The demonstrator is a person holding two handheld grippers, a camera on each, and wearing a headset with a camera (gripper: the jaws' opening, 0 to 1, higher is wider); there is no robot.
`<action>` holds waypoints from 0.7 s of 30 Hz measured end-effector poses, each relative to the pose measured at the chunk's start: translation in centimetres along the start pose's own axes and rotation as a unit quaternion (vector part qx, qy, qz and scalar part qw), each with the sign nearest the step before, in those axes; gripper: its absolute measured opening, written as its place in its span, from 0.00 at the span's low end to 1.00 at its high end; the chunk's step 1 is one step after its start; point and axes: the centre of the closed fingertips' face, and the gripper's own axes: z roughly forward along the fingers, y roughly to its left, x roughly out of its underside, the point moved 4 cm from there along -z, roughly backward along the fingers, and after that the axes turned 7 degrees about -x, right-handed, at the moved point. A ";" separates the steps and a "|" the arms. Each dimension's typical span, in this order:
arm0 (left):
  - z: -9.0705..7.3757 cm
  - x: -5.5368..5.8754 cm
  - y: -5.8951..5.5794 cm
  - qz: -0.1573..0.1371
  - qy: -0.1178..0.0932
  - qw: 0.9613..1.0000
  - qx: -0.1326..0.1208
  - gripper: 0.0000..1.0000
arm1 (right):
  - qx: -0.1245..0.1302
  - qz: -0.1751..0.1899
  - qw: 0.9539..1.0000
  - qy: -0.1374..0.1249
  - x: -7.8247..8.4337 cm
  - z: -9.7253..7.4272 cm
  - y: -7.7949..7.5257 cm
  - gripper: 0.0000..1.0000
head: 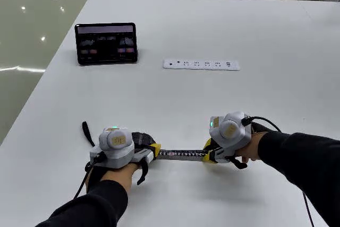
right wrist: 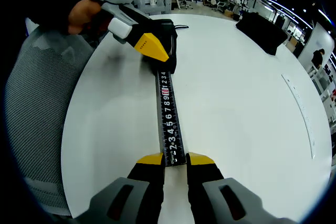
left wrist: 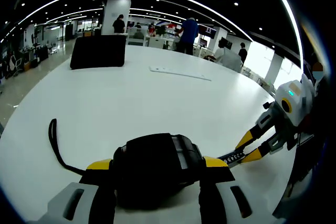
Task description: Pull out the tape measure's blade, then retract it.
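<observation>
1. The tape measure [left wrist: 157, 153], a black case, sits between the yellow-tipped jaws of the left hand-held gripper [left wrist: 157, 165]. The jaws are clamped on its two sides.
2. In the head view the case rests on the white counter [head: 212, 25], near the edge closest to the person and left of centre.
3. The blade [right wrist: 168, 108] is drawn out of the case and lies flat along the counter, running straight to the right hand-held gripper [right wrist: 176, 159].
4. The right hand-held gripper's two yellow tips are closed on the blade's free end, one tip against each edge. The rest of the blade stretches away from them towards the case.
5. The two hand-held grippers are apart, joined only by the short exposed blade between them.
6. A black strap [head: 87, 133] trails from the case and lies on the counter to its left.
7. In the right gripper view the blade's black numerals can be read. They climb from 2 just above the jaws to 9, then comes a red mark, then 1, 2, 3, 4 up to the case mouth.
8. Fine graduation ticks run along both edges of the blade.
9. No brand name on the case is legible. In the left gripper view the blade's printing is too small to read.
10. Farther back on the counter a dark tablet [head: 106, 42] stands propped up, its screen contents blurred.
11. A white power strip [head: 201, 64] lies to the right of the tablet, with no readable markings.
</observation>
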 end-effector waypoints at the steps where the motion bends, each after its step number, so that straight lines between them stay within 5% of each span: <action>1: 0.0 0.0 0.0 -0.001 0.000 1.000 0.000 0.60 | 0.000 -0.001 1.000 0.000 -0.1 0.0 0.0 0.12; 21: -0.1 0.1 0.1 -0.010 0.003 1.000 0.009 0.60 | 0.001 -0.004 1.000 -0.008 -1.0 0.6 0.0 0.12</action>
